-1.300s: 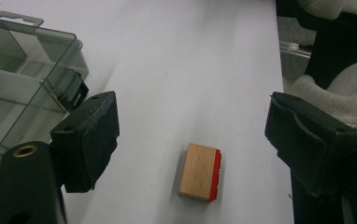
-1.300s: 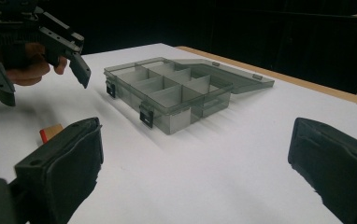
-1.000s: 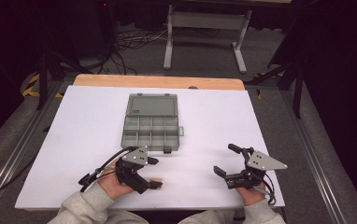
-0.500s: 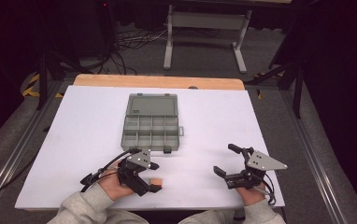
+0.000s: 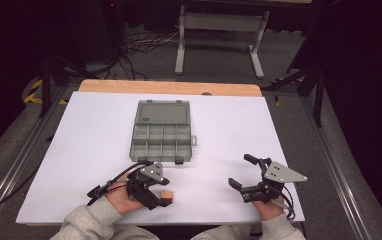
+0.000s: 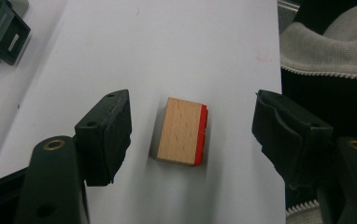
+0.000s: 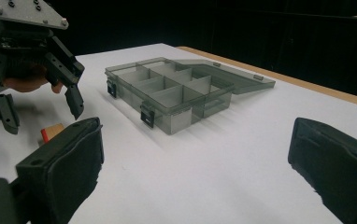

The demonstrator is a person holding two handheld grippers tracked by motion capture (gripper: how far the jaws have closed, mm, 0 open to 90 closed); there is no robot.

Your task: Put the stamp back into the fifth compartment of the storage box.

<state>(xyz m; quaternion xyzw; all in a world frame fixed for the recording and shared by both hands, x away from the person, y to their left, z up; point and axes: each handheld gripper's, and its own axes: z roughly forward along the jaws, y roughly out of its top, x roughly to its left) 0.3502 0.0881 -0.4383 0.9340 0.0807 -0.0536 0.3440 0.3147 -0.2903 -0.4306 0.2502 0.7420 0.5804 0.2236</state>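
A small wooden block with one red face [image 6: 182, 131] lies flat on the white table. My left gripper [image 6: 191, 116] stands open around it, one jaw on each side, and neither jaw touches it. From above, the block [image 5: 167, 195] sits at the tips of the left gripper [image 5: 160, 198] near the table's front edge. My right gripper [image 5: 239, 170] is open and holds nothing, off at the front right. An open grey compartment box [image 5: 161, 135] lies in the middle of the table, its lid folded back. The right gripper view shows the box [image 7: 181, 93], the block [image 7: 50, 131] and the left gripper [image 7: 42, 116].
The white table top [image 5: 79, 150] has a wooden strip [image 5: 169, 88] along its far edge. A person's grey sleeve [image 6: 328, 46] lies close beside the left gripper. A metal stand [image 5: 219, 35] and cables are on the floor beyond the table.
The left gripper has shifted a little toward the front edge, so the block now shows at its tips. The right gripper has stayed put.
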